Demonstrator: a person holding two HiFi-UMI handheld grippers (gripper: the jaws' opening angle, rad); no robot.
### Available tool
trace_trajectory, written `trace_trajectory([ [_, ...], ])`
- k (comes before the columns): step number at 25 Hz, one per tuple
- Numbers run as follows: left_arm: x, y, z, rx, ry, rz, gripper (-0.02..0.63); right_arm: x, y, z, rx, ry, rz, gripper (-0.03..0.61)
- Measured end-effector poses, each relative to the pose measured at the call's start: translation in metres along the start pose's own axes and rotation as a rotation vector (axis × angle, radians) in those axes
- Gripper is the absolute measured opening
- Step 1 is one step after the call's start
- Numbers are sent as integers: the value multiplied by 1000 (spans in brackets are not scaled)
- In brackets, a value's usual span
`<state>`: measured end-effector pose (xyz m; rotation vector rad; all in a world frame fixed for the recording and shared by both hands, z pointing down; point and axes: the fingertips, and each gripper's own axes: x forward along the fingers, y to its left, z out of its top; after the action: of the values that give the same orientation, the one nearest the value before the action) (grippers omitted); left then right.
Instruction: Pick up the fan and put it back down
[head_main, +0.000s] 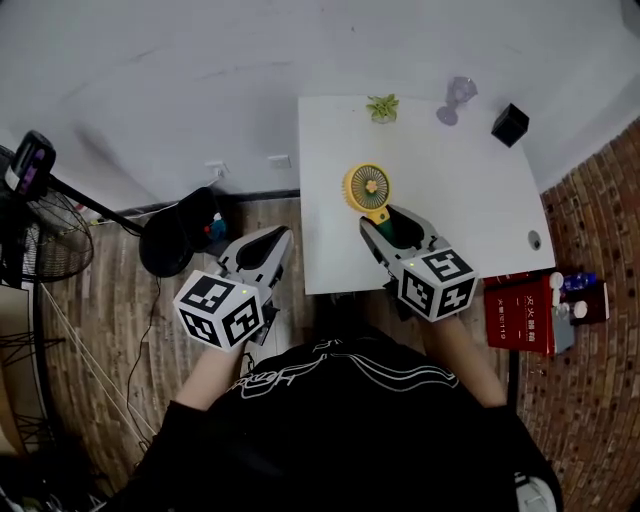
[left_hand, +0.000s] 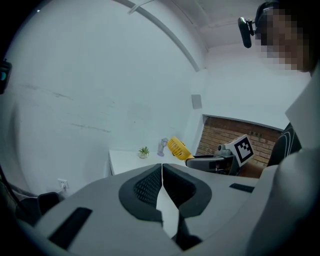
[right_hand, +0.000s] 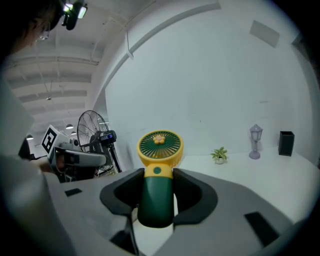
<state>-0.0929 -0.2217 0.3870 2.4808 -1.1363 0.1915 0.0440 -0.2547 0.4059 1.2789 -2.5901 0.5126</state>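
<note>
A small handheld fan (head_main: 367, 188) with a yellow round head and a dark green handle is held above the white table (head_main: 460, 200) near its front left part. My right gripper (head_main: 391, 224) is shut on the green handle, and the fan head sticks out past the fingertips. In the right gripper view the fan (right_hand: 159, 150) stands upright between the pads of the right gripper (right_hand: 157, 192). My left gripper (head_main: 272, 240) hovers left of the table over the wooden floor. In its own view the left gripper (left_hand: 162, 172) is shut with nothing in it, and the fan (left_hand: 177, 148) shows far off.
At the table's back stand a small potted plant (head_main: 382, 108), a miniature lamp (head_main: 455, 100) and a black box (head_main: 510, 124). A red box (head_main: 520, 315) lies right of the table. A large floor fan (head_main: 40, 240) and a black bag (head_main: 185, 232) are on the left.
</note>
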Motion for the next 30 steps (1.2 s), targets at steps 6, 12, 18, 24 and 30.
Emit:
trace_trajectory([
  [6,-7,-21,5,26,-12,-37,32,-24,13,5,-1,-40,11,181],
  [12,-9,-32,10,36,-30,-55,32,-35,20,4,1,-46,20,181],
  [18,-9,-40,15,41,-34,-67,32,-41,25,10,-10,-57,29,181],
  [24,-3,-42,14,39,-31,-77,32,-46,20,11,-12,-53,19,181],
  [30,4,-42,14,36,-18,-84,32,-43,14,13,-5,-47,16,181],
])
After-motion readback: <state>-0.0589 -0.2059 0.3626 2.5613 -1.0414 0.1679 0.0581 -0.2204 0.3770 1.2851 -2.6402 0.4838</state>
